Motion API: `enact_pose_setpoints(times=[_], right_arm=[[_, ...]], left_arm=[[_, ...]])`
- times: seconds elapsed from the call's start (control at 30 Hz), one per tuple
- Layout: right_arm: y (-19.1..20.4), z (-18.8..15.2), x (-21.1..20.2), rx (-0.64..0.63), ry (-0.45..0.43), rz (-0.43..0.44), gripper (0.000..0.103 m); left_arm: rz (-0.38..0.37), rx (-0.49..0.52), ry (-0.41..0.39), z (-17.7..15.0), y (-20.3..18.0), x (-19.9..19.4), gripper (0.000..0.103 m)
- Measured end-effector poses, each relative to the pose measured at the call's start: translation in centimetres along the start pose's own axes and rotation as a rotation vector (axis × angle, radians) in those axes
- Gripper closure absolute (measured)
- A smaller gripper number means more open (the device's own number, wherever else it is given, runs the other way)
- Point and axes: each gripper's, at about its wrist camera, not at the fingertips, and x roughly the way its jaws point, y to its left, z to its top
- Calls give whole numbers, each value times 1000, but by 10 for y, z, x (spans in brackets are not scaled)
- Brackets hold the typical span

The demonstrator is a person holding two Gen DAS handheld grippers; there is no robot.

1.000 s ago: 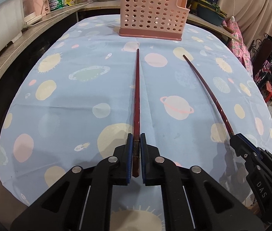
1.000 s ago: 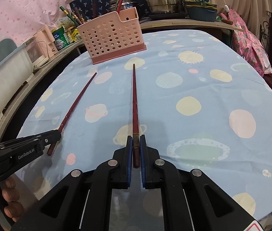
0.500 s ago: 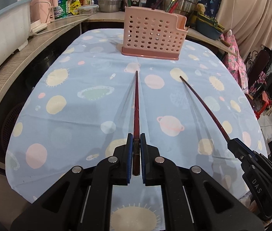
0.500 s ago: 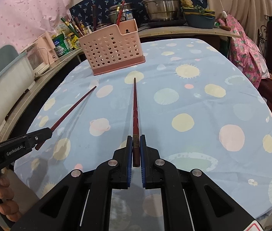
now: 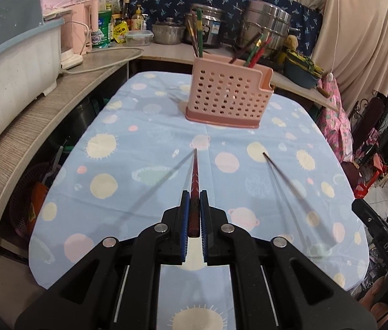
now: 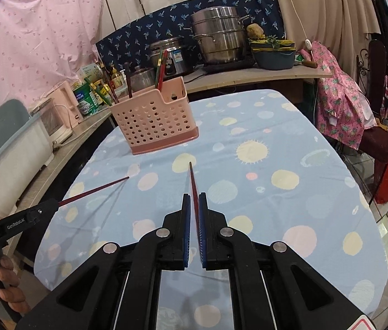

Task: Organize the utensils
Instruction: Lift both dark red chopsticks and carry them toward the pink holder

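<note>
My left gripper (image 5: 193,195) is shut on a dark red chopstick (image 5: 194,173) and holds it in the air, tip toward the pink perforated utensil holder (image 5: 228,99). My right gripper (image 6: 193,196) is shut on a second dark red chopstick (image 6: 192,178), also lifted above the table. Each chopstick shows in the other view: the right one (image 5: 284,176), the left one (image 6: 92,191). The holder (image 6: 152,118) stands at the far end of the table with several chopsticks upright in it.
The table has a blue cloth with planets and suns (image 5: 152,176). A counter (image 5: 43,110) runs along the left and back with pots (image 6: 221,41), bottles and a white tub (image 5: 10,63). A chair with pink cloth (image 6: 342,110) stands at the right.
Both grippers have risen and pulled back from the table, each lifting its chopstick off the cloth. The holder now looks farther away and lower in view.
</note>
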Motion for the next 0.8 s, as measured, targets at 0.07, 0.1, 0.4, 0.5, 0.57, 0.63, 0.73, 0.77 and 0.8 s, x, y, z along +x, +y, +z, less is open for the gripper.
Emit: enact_pose_setpoints(times=[0.07, 0.1, 0.4, 0.5, 0.57, 0.63, 0.73, 0.77, 0.8], right_arm=[[0, 9, -4, -3, -23, -1, 97], [0, 13, -6, -7, -33, -2, 98], [-6, -1, 11, -1, 30, 8, 78], [-5, -21, 25, 11, 102, 34, 77], [2, -35, 34, -5, 141, 45, 77], [11, -47, 41, -14, 175, 61, 77], [25, -61, 50, -47, 204, 73, 77], [30, -65, 53, -59, 213, 77, 77], [33, -69, 55, -68, 220, 79, 77]], left_arm=[[4, -5, -14, 7, 1, -3, 96], [6, -9, -20, 11, 2, -4, 96], [15, -21, -29, 14, 9, -6, 96], [16, -23, -10, 7, 9, -1, 96], [16, -24, 2, 4, 9, 1, 96], [15, -23, 10, 2, 8, 2, 96], [10, -24, 18, -1, 9, 2, 96], [10, -24, 19, -2, 9, 2, 96], [9, -24, 22, -2, 9, 1, 96]])
